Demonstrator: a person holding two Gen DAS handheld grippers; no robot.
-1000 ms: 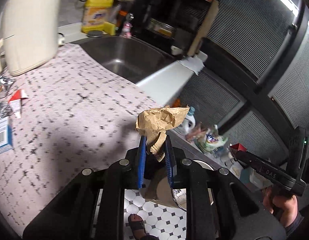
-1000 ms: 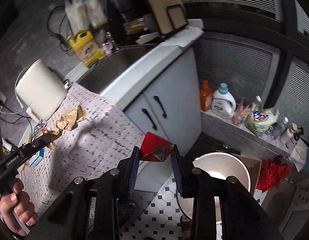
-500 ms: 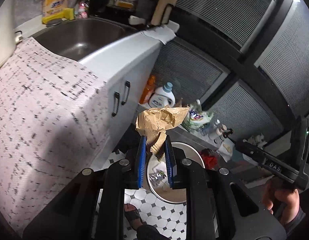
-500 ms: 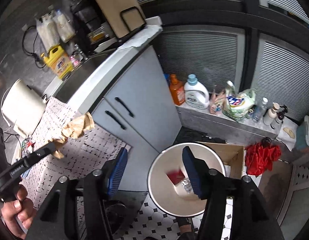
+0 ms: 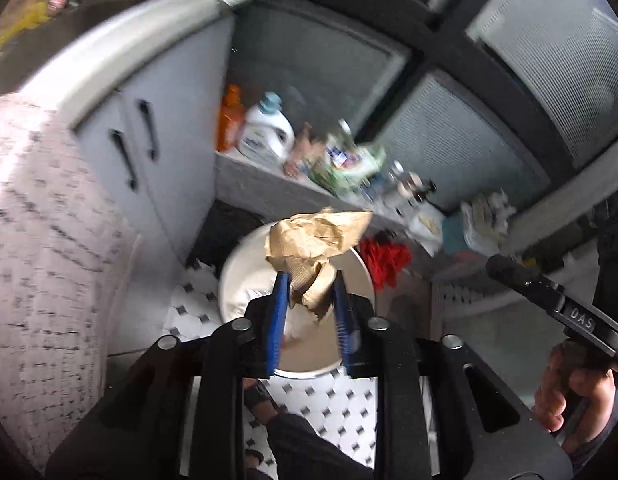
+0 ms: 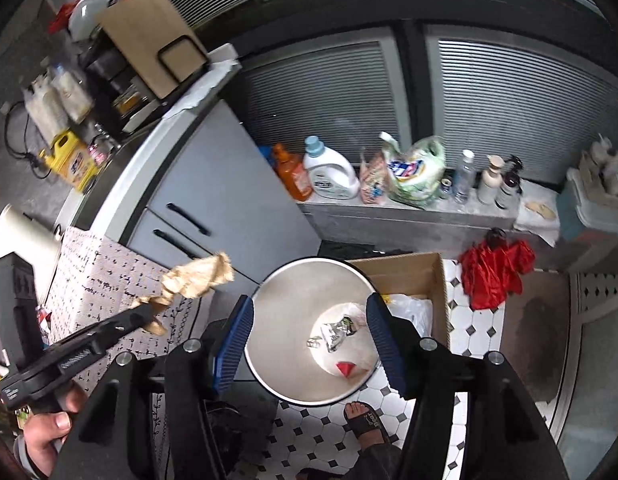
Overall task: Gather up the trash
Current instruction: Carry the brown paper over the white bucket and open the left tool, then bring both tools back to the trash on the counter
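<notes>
Kitchen floor tiled; round bin (image 6: 309,280) stood beside counter (image 6: 109,280). Crumpled brown paper (image 5: 317,236) pinched in left gripper (image 5: 309,280), carried above bin. Right gripper (image 6: 309,320) spread, nothing held. Drop-off step judged in hand; release over bin mouth called for next.

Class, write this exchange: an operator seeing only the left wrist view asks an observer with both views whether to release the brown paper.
Operator: Is the paper over the bin?
Observer: The right wrist view shows the brown paper left of the bin rim, by the counter.
Operator: Is the right gripper busy?
Observer: No, the right gripper is open and empty above the bin.
Operator: What's inside?
Observer: A foil wrapper and a red scrap.
</notes>
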